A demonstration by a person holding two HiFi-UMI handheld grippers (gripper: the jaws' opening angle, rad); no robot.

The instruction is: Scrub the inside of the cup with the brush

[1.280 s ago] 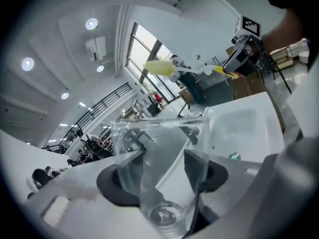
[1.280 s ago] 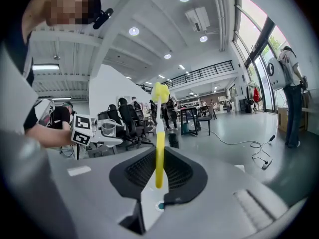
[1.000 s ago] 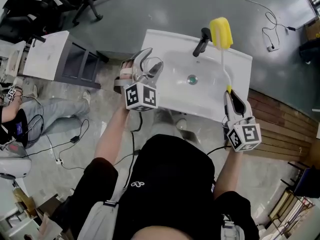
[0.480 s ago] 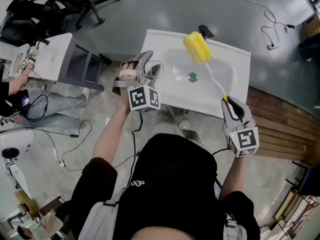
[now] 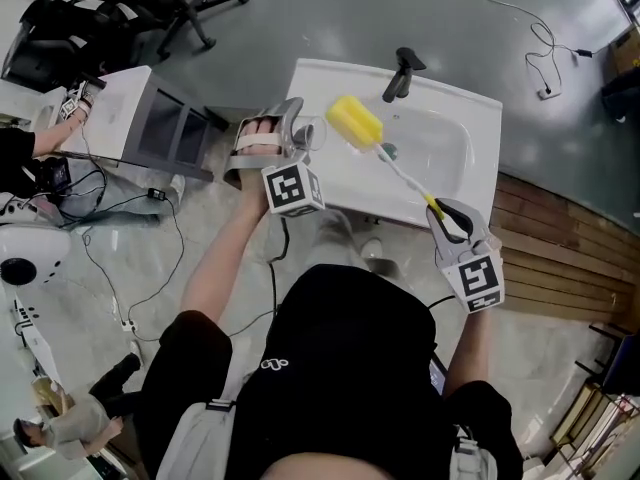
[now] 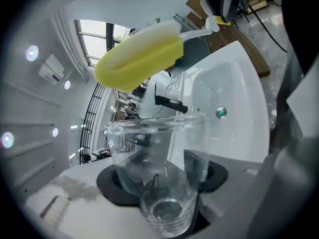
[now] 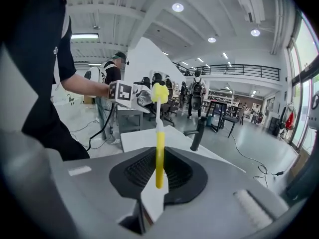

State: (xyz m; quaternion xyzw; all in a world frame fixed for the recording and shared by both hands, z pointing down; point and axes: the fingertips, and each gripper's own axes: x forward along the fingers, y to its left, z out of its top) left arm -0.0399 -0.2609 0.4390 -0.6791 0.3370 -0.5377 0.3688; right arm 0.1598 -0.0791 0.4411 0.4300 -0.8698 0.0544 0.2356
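Standing off to the side here, so this is roughly how it looks. The left gripper [image 5: 290, 130] has its jaws clamped on the lower part of a clear plastic cup [image 6: 158, 148], one pad on each side, with the base tucked back between them. The cup pokes out past the jaw tips with its open mouth aimed toward the white sink [image 5: 455, 108], right around the sink's front-left corner.

The right gripper [image 5: 448, 218] is pinched tight on the yellow end of the brush [image 5: 402, 173] handle. The handle slants up and across the basin toward the other hand, and the yellow sponge head [image 5: 354, 123] sits just outside the cup's mouth, not inside it. From the left gripper view the sponge hangs a little above and beyond the rim.

Pose-wise, the left forearm is stretched forward, with the hand strapped into the gripper by the sink's left edge. The right arm is bent closer to the body, its gripper near the sink's front edge, angled toward the cup. The black faucet [image 5: 400, 73] is at the back of the sink, well apart from both.
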